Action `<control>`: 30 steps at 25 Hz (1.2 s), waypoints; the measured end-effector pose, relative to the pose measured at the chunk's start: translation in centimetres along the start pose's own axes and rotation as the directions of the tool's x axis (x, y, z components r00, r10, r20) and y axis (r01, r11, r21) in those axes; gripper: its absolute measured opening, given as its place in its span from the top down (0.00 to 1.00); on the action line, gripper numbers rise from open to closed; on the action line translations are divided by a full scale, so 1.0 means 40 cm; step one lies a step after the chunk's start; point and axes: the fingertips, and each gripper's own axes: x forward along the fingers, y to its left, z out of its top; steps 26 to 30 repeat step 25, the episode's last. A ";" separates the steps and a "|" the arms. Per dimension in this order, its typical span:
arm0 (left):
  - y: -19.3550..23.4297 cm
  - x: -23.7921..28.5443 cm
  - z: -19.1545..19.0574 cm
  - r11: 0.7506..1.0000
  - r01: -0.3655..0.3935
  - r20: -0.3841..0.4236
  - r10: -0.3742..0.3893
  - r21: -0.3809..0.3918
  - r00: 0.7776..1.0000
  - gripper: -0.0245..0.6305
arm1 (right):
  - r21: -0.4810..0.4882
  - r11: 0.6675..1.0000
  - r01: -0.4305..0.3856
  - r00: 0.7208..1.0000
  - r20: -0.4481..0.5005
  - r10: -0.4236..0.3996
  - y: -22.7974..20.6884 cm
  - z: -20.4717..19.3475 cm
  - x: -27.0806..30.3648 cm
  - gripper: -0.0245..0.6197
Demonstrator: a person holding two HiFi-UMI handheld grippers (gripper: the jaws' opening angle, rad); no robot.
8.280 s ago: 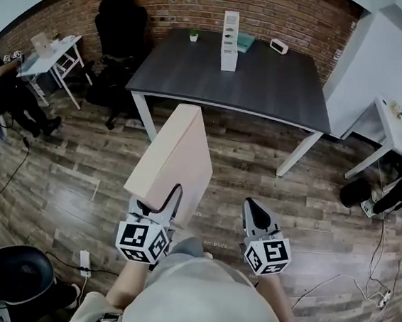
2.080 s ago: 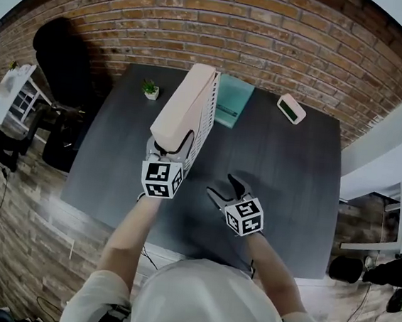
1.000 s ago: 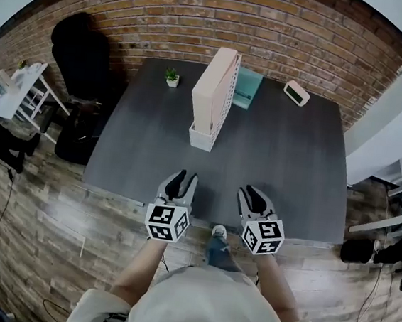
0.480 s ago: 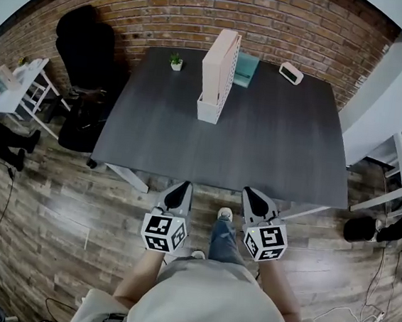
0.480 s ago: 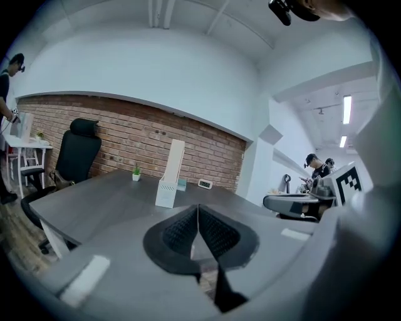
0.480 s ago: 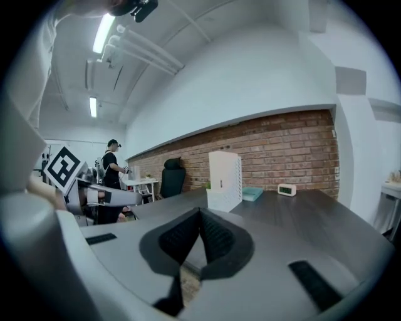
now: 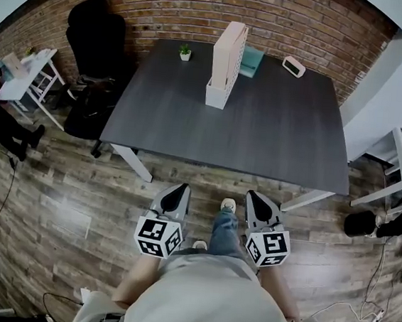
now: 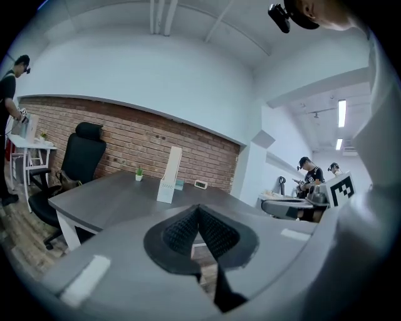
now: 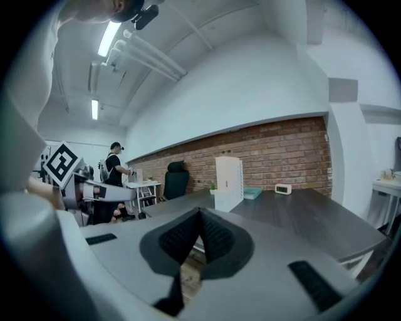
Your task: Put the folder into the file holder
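- Now that the folder (image 7: 230, 42) stands upright in the file holder (image 7: 216, 94) near the far edge of the table (image 7: 275, 136), I judge the task itself to be done. Seconds ago my left gripper was carrying that folder across the floor, then lowering it into the holder.
- Since then I have backed away. The table edge that sat right under the grippers a second ago now lies well ahead of them, with bare wood floor under both.
- The left gripper (image 7: 176, 193) has pressed its jaws together over the last second. In the left gripper view the ribbed pads (image 8: 188, 227) meet with nothing between them, and the folder (image 8: 173, 163) shows far off on the tabletop.
- The right gripper (image 7: 257, 200) has done the same. In the right gripper view its pads (image 9: 213, 233) touch along one line, empty, with the holder and folder (image 9: 229, 175) standing well beyond them.
- The small plant (image 7: 185, 51), the teal book (image 7: 253, 61) and the clock (image 7: 293, 66) sit where they were, none of them touching the holder as far as I can tell.
- What this means to me: release is complete, the folder stays up with no support from either claw, and both tools are parked close to my body. I see nothing left to correct, though from this far back I cannot judge how deep the folder sits in the holder.
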 end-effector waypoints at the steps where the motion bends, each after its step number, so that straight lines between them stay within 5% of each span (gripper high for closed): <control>1: -0.001 -0.007 -0.003 1.000 0.000 -0.001 0.000 0.003 1.000 0.94 | 0.009 1.000 0.004 1.000 -0.004 -0.004 0.003 -0.005 -0.006 0.96; 30: 0.005 0.004 0.001 1.000 0.010 -0.018 -0.010 0.016 1.000 0.94 | -0.006 1.000 0.026 0.999 0.019 -0.026 -0.013 0.017 -0.010 0.96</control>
